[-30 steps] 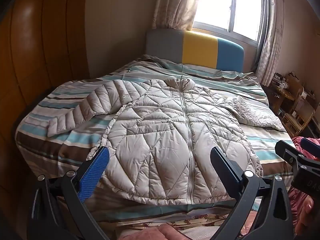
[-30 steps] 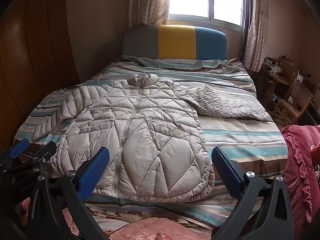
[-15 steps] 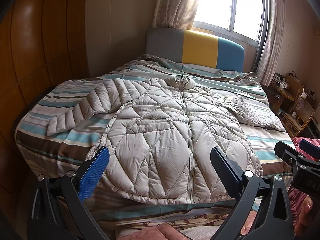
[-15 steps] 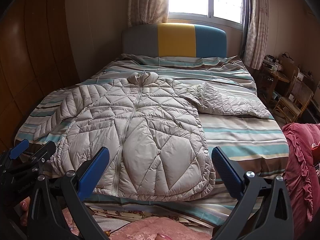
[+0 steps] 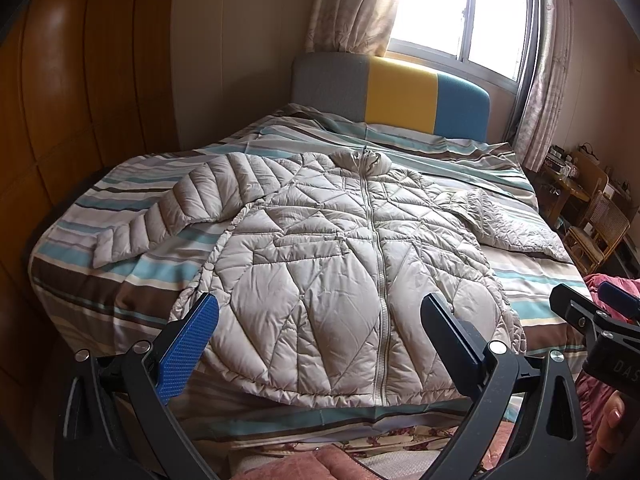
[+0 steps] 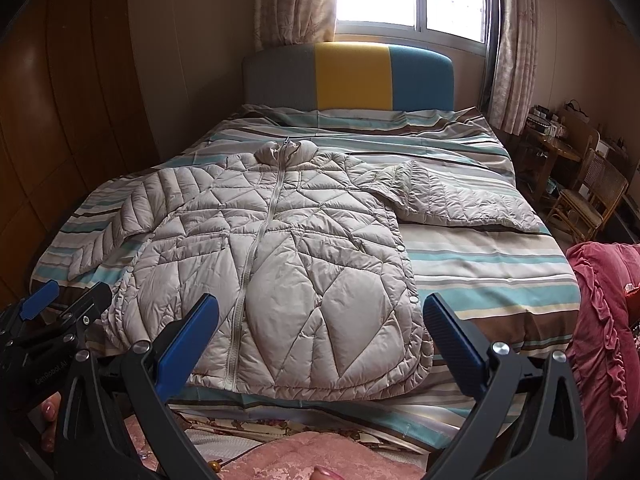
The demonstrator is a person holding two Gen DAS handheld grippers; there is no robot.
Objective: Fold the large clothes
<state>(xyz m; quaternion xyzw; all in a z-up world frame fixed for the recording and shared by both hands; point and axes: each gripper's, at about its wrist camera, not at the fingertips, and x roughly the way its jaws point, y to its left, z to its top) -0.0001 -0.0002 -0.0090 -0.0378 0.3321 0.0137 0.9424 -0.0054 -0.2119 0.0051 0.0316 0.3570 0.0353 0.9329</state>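
So the puffy grey jacket (image 5: 340,264) is lying flat, zipped up, sleeves spread out, on the striped bed (image 5: 520,280), hem right at the foot edge. Left gripper (image 5: 320,340) and right gripper (image 6: 320,340) both hover wide open over that foot edge, holding nothing.

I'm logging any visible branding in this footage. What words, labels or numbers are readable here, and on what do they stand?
"DAS": white letters, cut off by the frame edge, on the body of the right gripper, seen in the left wrist view.
"GenRobot.AI": small white print, only just legible, on the body of the left gripper, seen in the right wrist view.
No readable text on the jacket, bed or the shelf clutter.
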